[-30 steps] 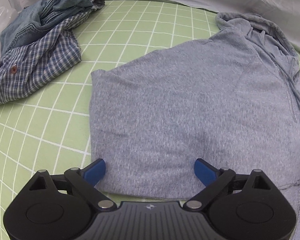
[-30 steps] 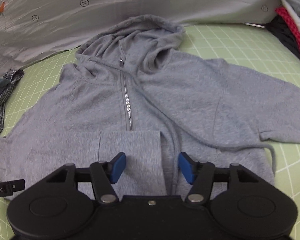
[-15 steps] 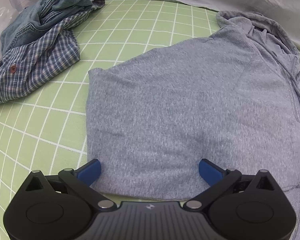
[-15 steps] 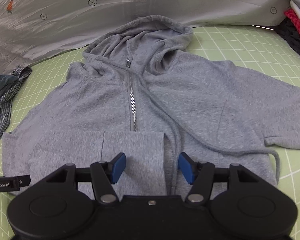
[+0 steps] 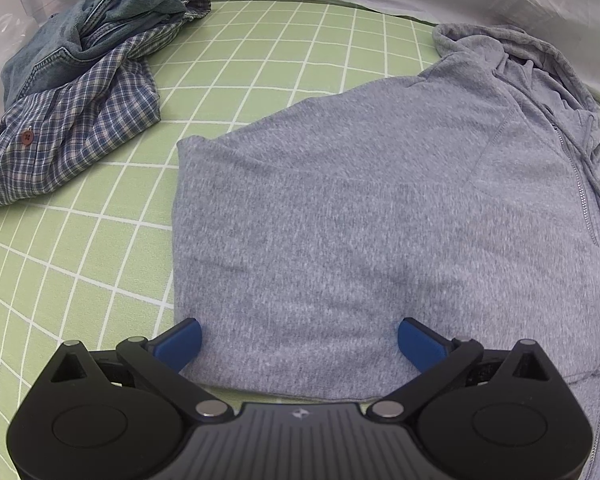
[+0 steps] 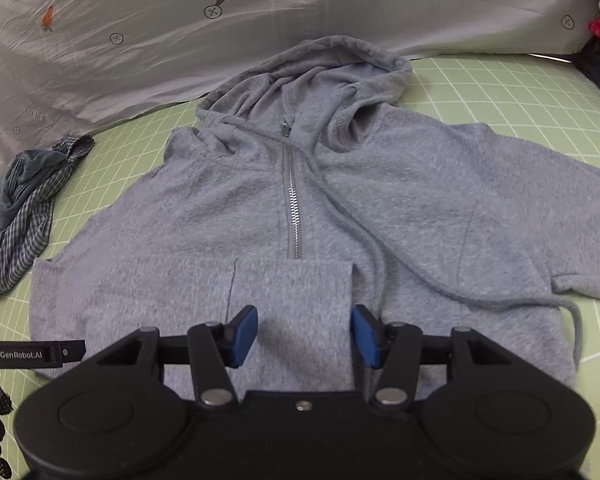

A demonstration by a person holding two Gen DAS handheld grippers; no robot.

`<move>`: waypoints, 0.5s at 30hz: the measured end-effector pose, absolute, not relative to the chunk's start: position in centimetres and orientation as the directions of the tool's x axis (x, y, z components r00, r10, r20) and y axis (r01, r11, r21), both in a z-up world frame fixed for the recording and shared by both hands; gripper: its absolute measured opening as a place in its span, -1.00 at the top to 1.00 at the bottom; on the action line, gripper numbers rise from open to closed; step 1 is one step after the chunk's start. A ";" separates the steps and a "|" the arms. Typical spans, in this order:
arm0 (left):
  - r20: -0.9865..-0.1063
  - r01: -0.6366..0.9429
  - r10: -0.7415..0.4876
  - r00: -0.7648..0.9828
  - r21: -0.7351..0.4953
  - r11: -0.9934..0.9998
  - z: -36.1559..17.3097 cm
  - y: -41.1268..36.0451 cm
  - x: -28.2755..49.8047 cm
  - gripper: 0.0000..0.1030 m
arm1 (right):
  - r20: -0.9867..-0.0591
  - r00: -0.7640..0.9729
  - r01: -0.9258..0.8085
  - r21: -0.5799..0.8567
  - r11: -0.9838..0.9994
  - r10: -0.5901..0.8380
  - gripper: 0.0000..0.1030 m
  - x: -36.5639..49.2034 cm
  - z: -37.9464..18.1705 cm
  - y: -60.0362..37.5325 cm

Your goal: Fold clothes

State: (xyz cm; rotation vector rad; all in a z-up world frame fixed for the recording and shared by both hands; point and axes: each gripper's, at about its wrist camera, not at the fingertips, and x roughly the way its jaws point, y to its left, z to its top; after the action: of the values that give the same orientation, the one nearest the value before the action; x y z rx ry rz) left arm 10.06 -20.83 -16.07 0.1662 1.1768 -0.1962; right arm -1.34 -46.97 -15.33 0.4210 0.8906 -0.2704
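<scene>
Left gripper (image 5: 299, 340): blue fingers spread wide, hovering over the near left hem of the grey hoodie (image 5: 380, 208), nothing between them. Right gripper (image 6: 304, 336): fingers moderately apart, empty, above the folded-in sleeve (image 6: 292, 300) at the near centre. Hoodie: flat on green grid mat (image 5: 100, 260), zipper (image 6: 294, 208) up, right sleeve outstretched, hood at far edge. Plaid shirt and denim pile (image 5: 76, 92): far left, apart from hoodie. White printed sheet (image 6: 140, 20): backdrop, farthest.

Light: we see even, soft, bright overhead.
Shadows: faint, under the right gripper (image 6: 304, 336) on the hoodie (image 6: 380, 200).
Edges: heavy fisheye bend, dark corners.
Blur: slight on near fabric.
</scene>
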 end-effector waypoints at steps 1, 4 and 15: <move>-0.926 0.238 -0.066 0.372 0.027 0.971 -16.1 -20.8 10.0 -1.00 | -0.794 0.606 0.400 0.253 0.881 -0.047 -0.06 -1.4 -15.4 -47.2; -0.922 0.236 -0.069 0.381 0.025 0.971 -16.2 -20.8 9.9 -1.00 | -0.791 0.611 0.402 0.287 0.869 -0.021 -0.02 -1.5 -15.7 -47.8; -0.912 0.238 -0.074 0.403 0.026 0.971 -16.4 -20.7 9.9 -1.00 | -0.749 0.660 0.333 0.356 0.873 0.053 0.72 -1.5 -14.2 -48.3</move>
State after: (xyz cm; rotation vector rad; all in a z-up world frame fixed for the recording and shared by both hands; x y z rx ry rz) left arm 9.94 -20.71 -16.41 0.1611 1.1408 -0.1983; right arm -1.48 -48.25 -14.17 0.4980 0.8428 -0.1656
